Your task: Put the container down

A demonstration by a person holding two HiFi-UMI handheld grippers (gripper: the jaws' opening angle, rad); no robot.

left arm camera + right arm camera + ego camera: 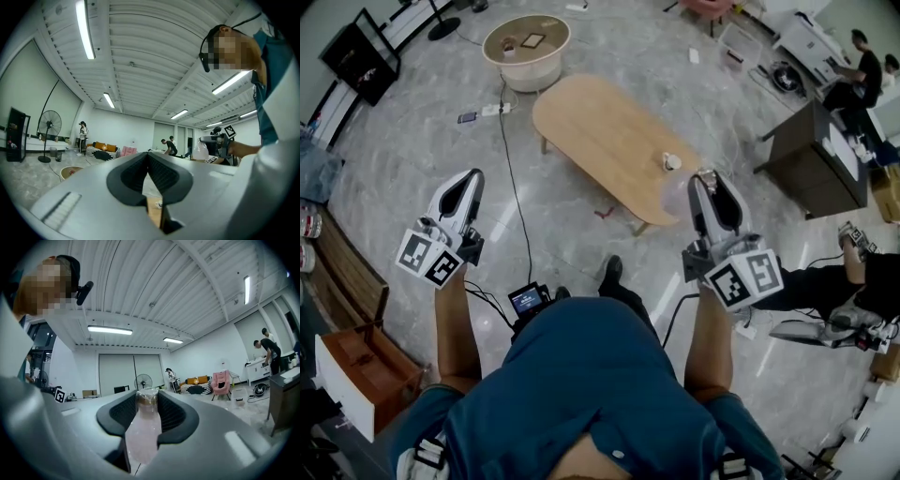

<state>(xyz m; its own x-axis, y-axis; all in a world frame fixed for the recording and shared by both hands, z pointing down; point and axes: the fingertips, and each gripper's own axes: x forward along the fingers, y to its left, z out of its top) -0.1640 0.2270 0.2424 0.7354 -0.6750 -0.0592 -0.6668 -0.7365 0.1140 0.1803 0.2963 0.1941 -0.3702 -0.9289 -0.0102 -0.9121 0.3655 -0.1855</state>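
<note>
Blue shirt (581, 394): the person's chest fills the bottom of the head view, with both forearms reaching forward from it.
Right gripper (147, 397): jaws clamped on the container (143, 432), a pale translucent bottle. The pads pinch it near its top end, and the body runs back between the jaws and hangs below them.
Container from above: it (677, 195) shows as a faint clear shape at the inner side of the right gripper (705, 178), held up in the air and resting on nothing.
Left gripper (148, 158): jaws drawn together with nothing between them, held well apart from the right jaws at the far side of the person.
Wooden table (600, 131): ahead of and below the right jaws, its near end closest to them.
White cup (672, 161): on the table, just ahead of the right jaw tips.
Progress: as I judge it, the container has yet to be lowered, and the table looks like the likely landing place.
Risk, drop: opening the jaws at this height would let the bottle fall, bounce or roll.
Risk, slip: the grip covers only a short stretch near the top, so the body could swing or slide out on a quick descent.
Risk, cup: coming in from this side, the bottle or jaws could knock it.
Risk, edge: setting down at the near rim could tip the bottle off.
</note>
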